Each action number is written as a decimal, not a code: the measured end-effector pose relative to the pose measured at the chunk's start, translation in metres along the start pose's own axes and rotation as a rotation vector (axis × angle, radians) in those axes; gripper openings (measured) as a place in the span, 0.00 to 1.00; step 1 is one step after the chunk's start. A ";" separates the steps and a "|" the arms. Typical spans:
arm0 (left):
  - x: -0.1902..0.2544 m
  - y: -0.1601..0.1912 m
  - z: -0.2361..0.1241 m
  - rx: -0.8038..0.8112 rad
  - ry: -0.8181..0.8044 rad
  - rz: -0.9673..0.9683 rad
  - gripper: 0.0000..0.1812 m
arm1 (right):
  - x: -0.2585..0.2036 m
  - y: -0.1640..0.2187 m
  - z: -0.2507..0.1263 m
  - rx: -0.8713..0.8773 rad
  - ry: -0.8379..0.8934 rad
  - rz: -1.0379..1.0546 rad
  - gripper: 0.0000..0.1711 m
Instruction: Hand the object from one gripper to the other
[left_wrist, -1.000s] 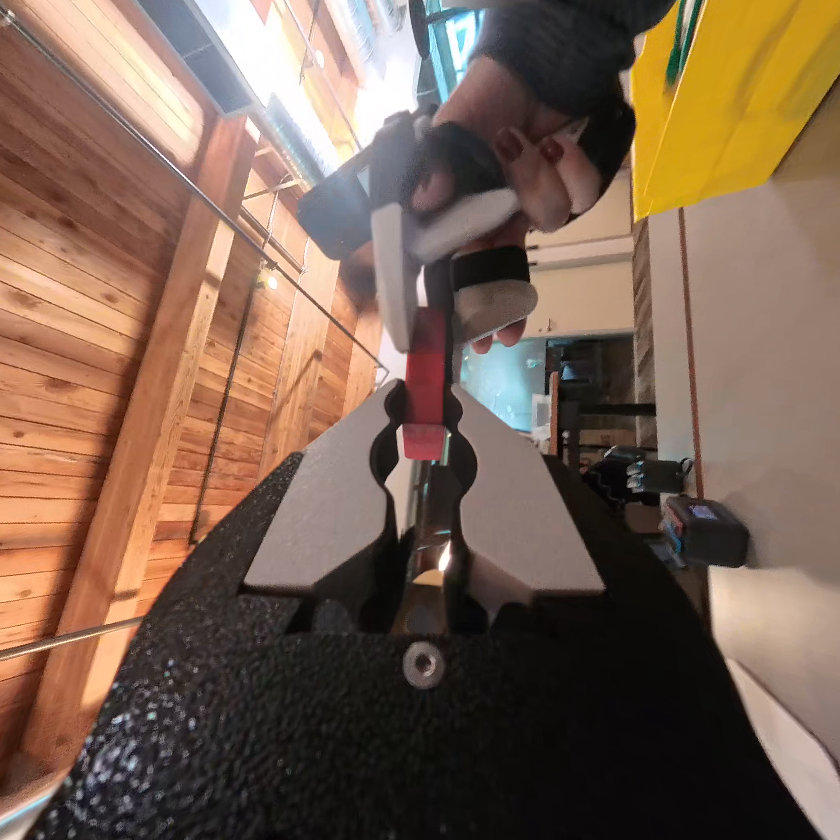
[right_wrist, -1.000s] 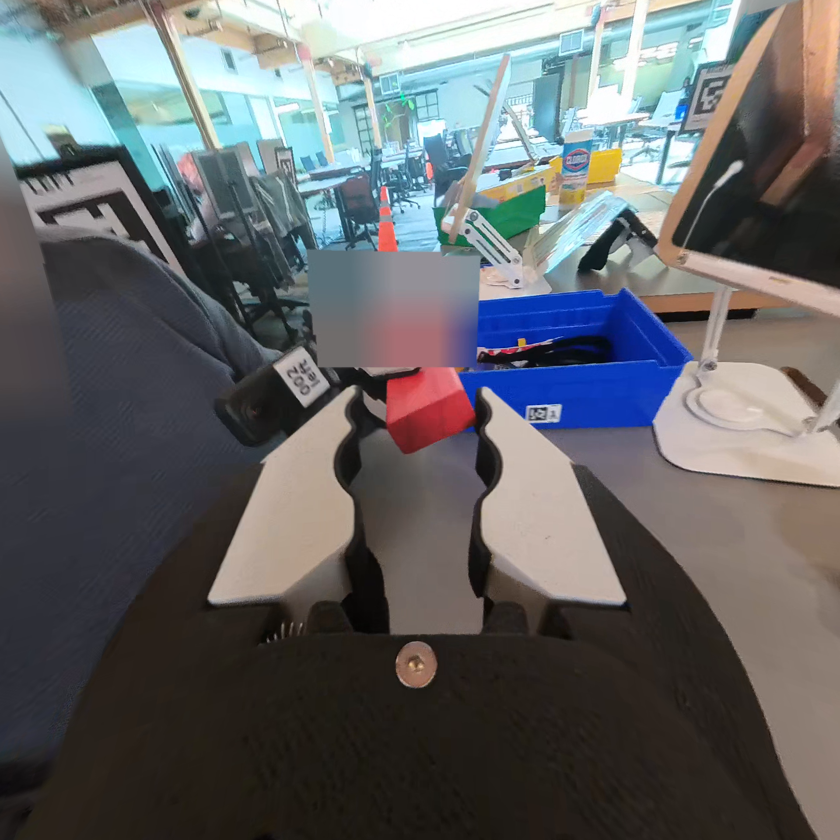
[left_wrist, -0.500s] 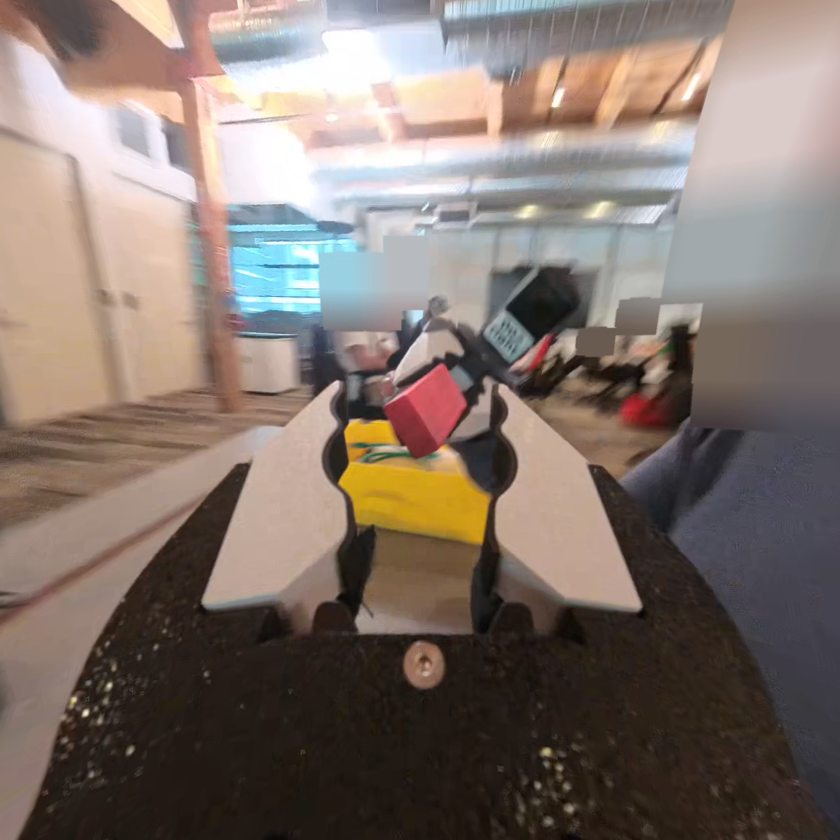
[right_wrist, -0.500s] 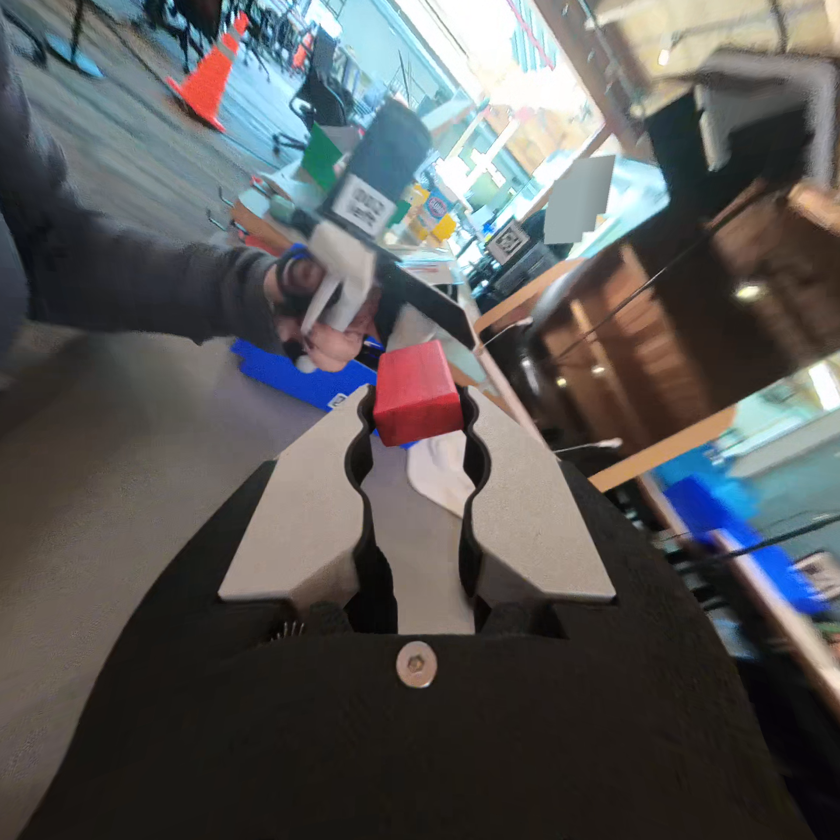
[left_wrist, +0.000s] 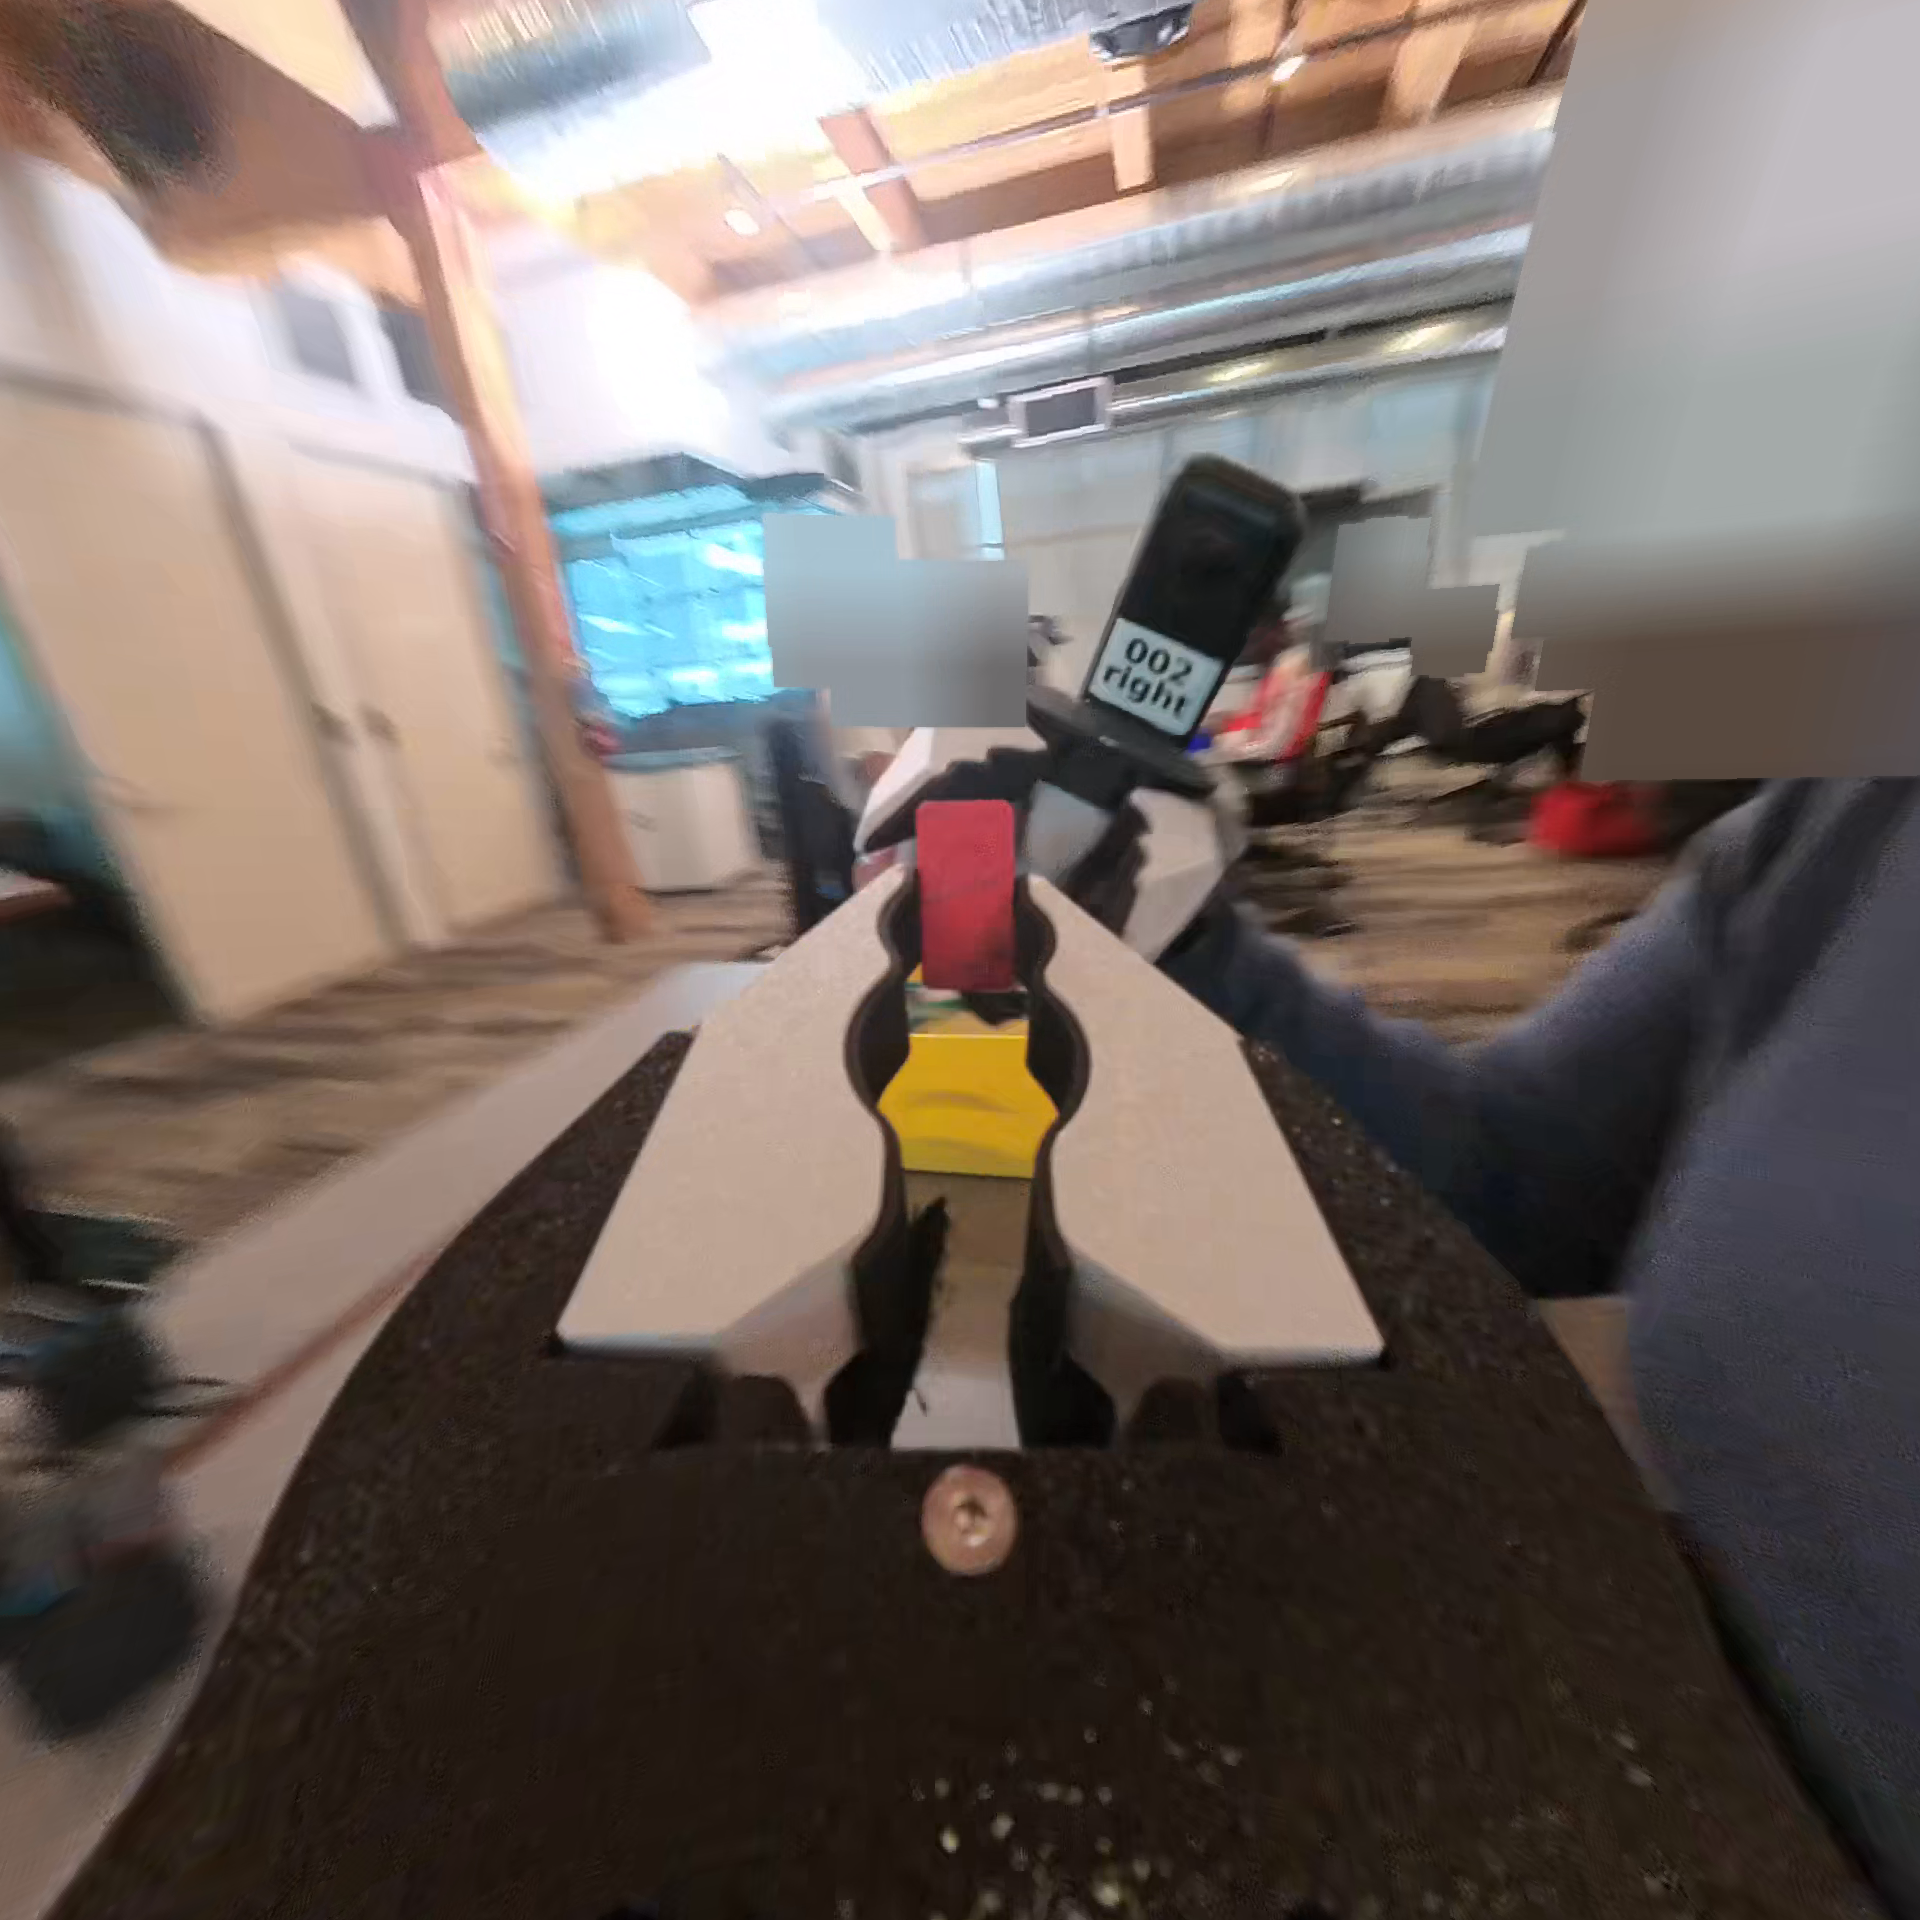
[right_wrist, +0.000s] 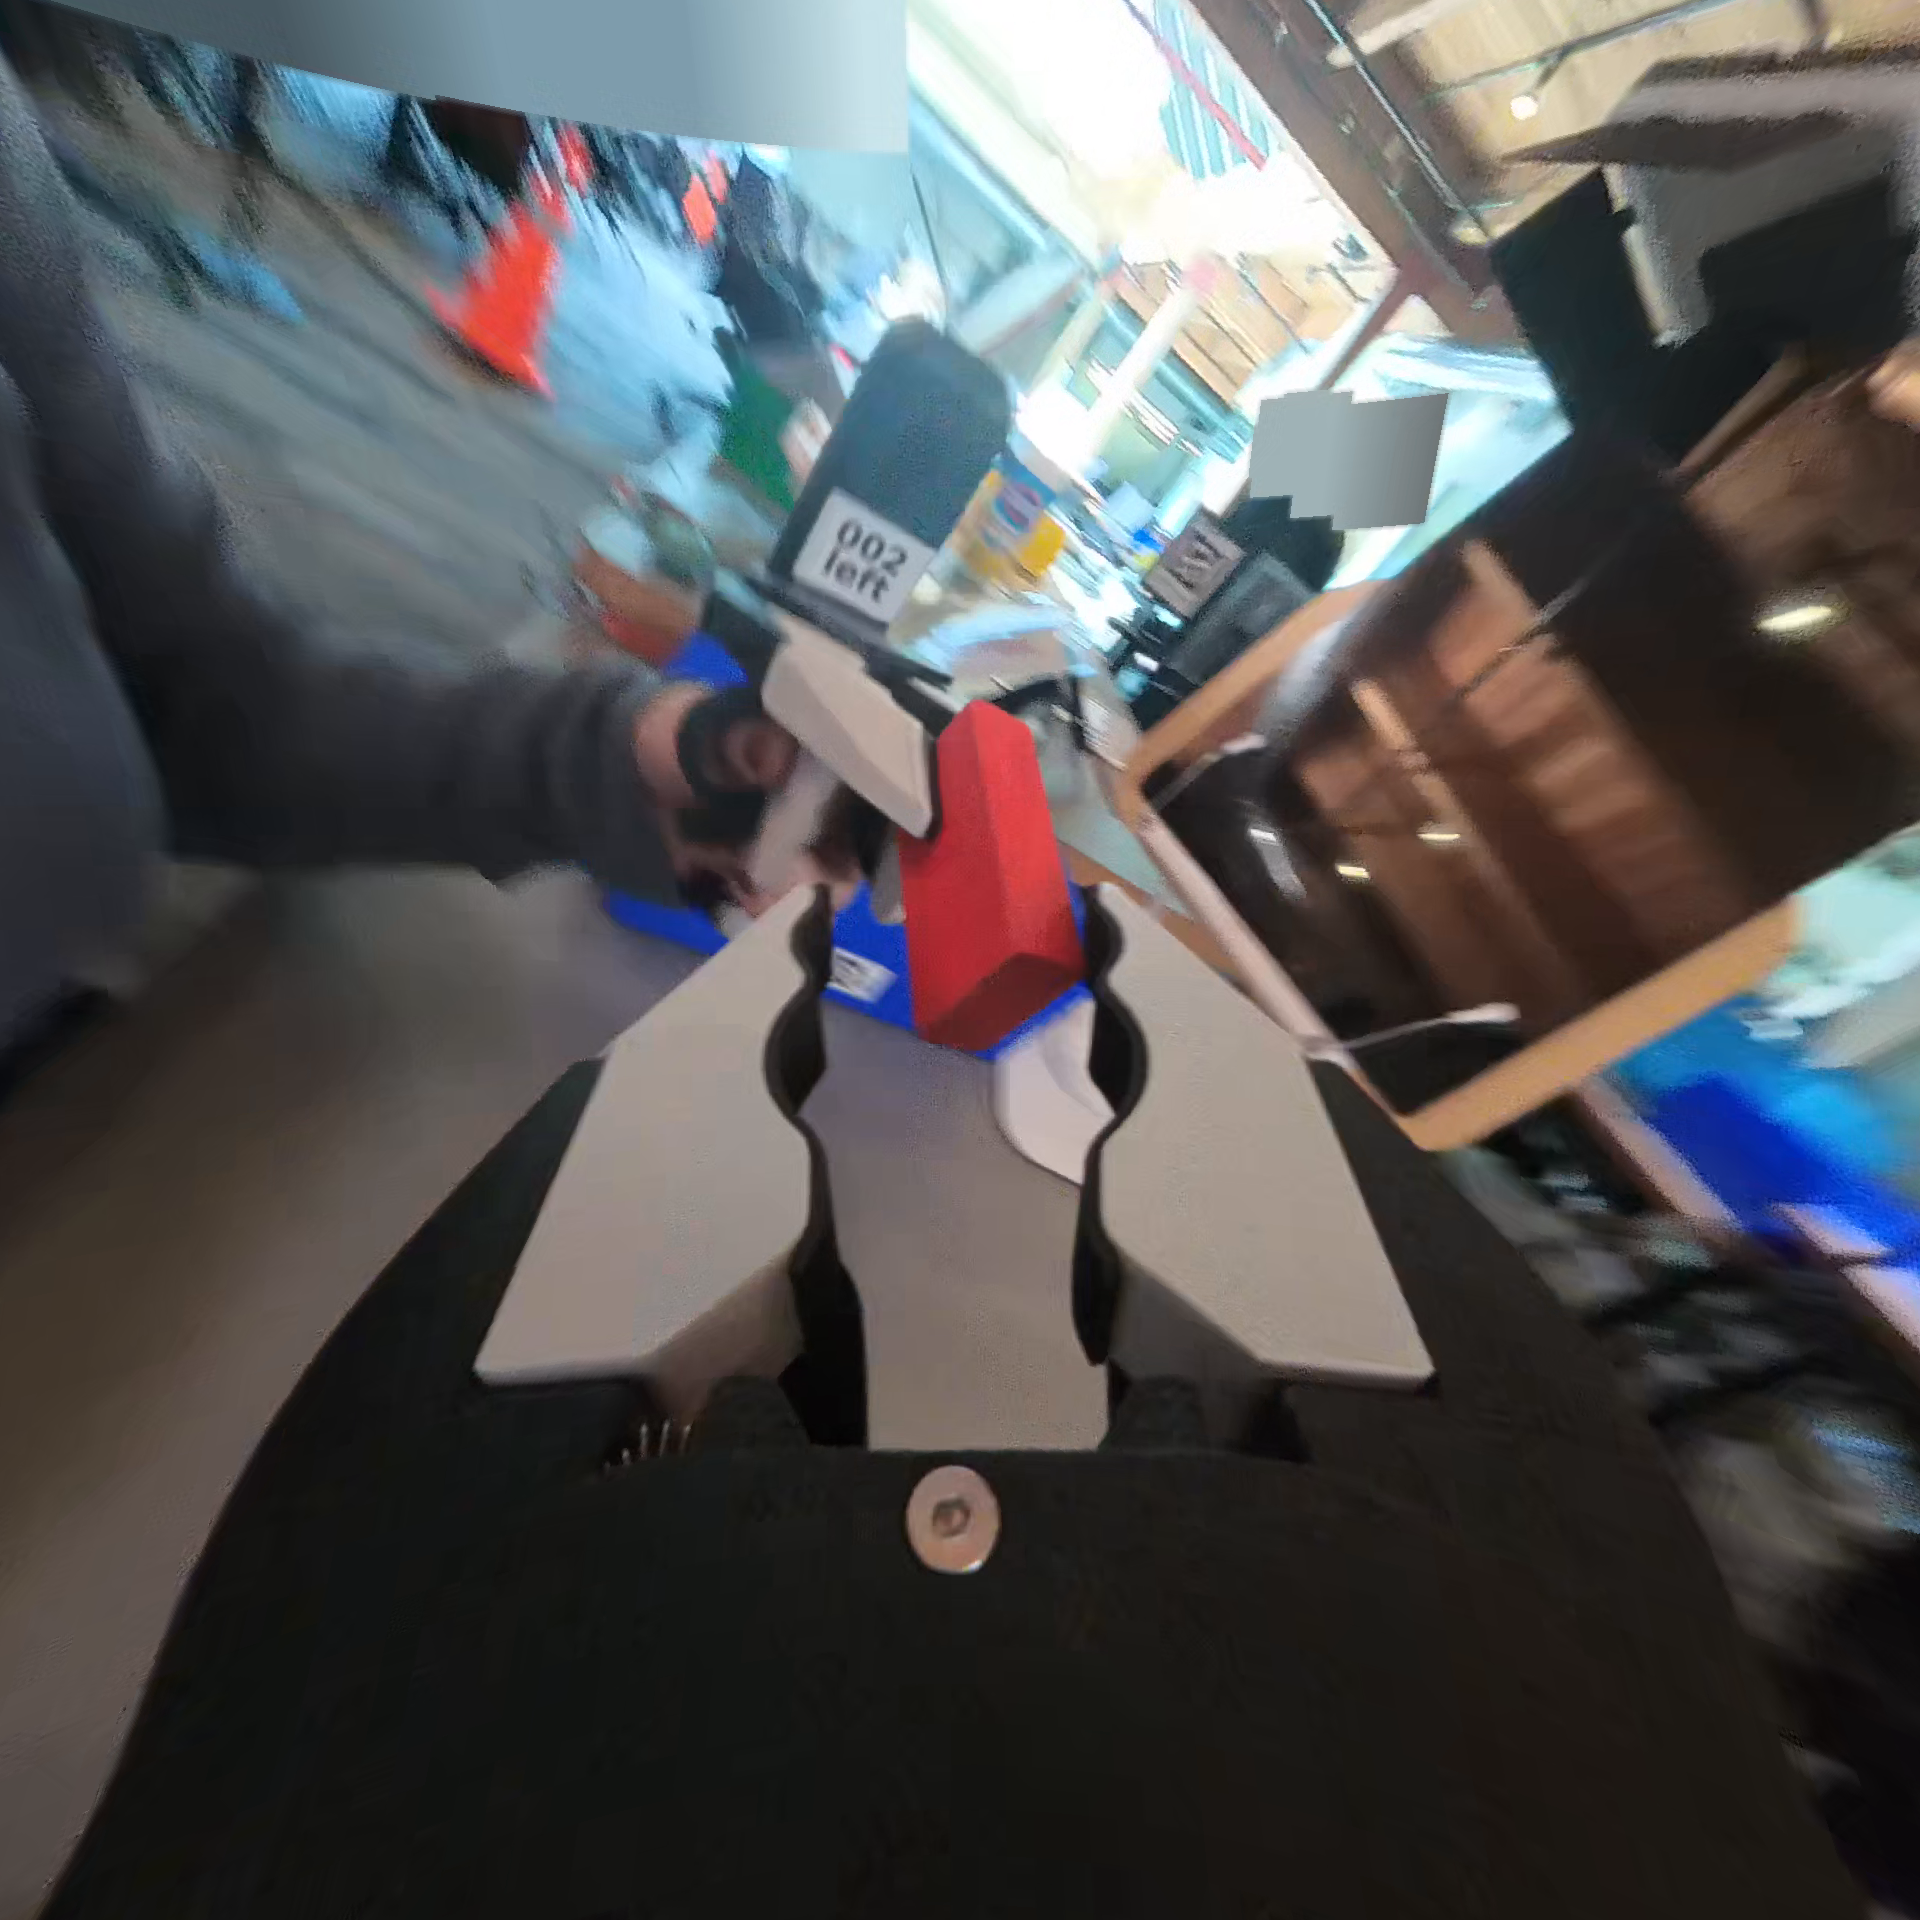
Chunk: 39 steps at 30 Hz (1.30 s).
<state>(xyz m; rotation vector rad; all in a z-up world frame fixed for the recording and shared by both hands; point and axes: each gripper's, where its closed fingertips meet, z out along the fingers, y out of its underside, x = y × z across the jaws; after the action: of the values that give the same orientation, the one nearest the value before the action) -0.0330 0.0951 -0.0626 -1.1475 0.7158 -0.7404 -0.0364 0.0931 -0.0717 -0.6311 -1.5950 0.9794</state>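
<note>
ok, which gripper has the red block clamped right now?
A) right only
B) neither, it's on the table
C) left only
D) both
C: in the left wrist view the left gripper is closed on the red block, while the right wrist view shows the right gripper spread wider than the block.

Matt red block (right_wrist: 982, 883), smooth faces, no shine. The fingers (left_wrist: 748, 1132) look like pale grey plastic with a fine grain; the black body (left_wrist: 966, 1704) behind them is rough and speckled, with a bright metal screw (left_wrist: 967, 1520). Grey worktop (right_wrist: 312, 1122) is dull and smooth, and the sleeve (right_wrist: 395, 758) is soft grey cloth.
</note>
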 end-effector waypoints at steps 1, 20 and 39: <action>-0.004 -0.003 -0.001 0.000 -0.081 0.139 0.08 | 0.005 -0.003 -0.002 0.036 -0.013 0.110 0.32; -0.040 0.034 -0.009 -0.314 -0.658 1.507 0.29 | 0.051 0.023 0.015 0.181 -0.029 0.907 0.09; -0.050 -0.008 -0.007 0.108 0.092 -0.856 0.41 | 0.029 -0.001 0.026 -0.309 0.658 -1.470 0.09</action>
<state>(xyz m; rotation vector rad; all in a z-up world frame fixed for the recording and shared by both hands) -0.0681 0.1303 -0.0503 -1.3210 0.2221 -1.5345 -0.0685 0.1090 -0.0569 0.1338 -1.1337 -0.5343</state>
